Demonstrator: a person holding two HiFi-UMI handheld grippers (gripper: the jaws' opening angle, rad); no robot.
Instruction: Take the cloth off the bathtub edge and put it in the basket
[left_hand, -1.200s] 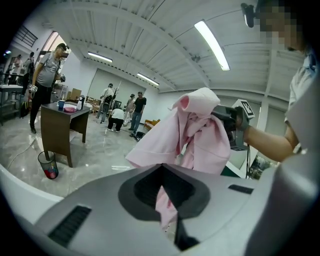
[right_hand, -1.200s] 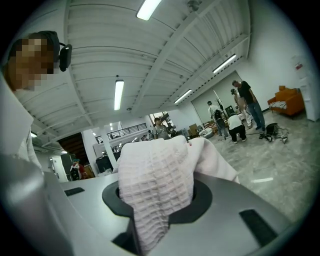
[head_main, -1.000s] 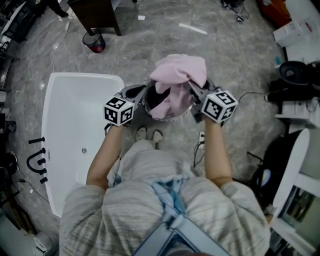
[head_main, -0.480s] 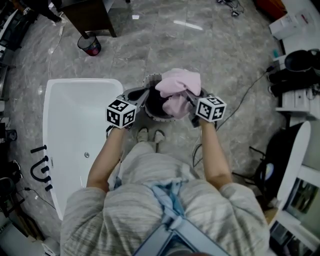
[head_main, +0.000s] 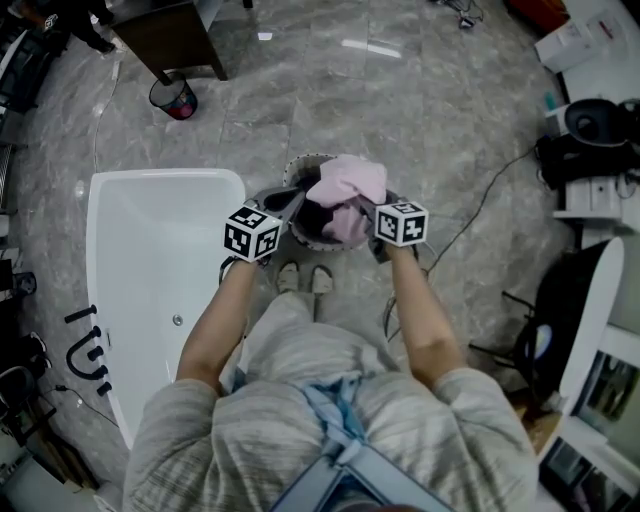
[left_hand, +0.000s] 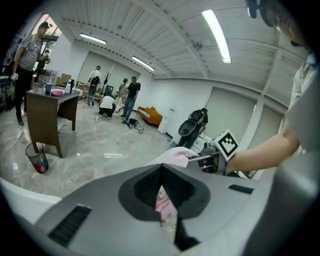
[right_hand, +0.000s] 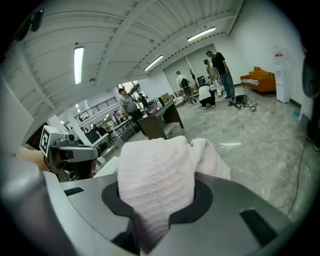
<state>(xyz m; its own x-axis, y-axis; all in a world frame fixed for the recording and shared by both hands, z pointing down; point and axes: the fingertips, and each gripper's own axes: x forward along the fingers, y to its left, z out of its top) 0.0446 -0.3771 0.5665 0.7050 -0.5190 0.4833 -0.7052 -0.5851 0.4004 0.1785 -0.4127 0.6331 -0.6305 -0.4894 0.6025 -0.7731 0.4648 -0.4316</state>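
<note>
The pink cloth (head_main: 350, 180) is held over the basket (head_main: 305, 160) in the right gripper's (head_main: 366, 210) jaws; the left gripper's (head_main: 292, 203) jaws are closed.

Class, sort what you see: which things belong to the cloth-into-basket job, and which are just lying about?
Job: pink cloth, basket, bathtub, left gripper, right gripper.
Lying about: waste bin, desk.

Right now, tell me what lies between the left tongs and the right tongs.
Only the pink cloth, bunched over the basket; the right tongs grip it. The head view shows this.
</note>
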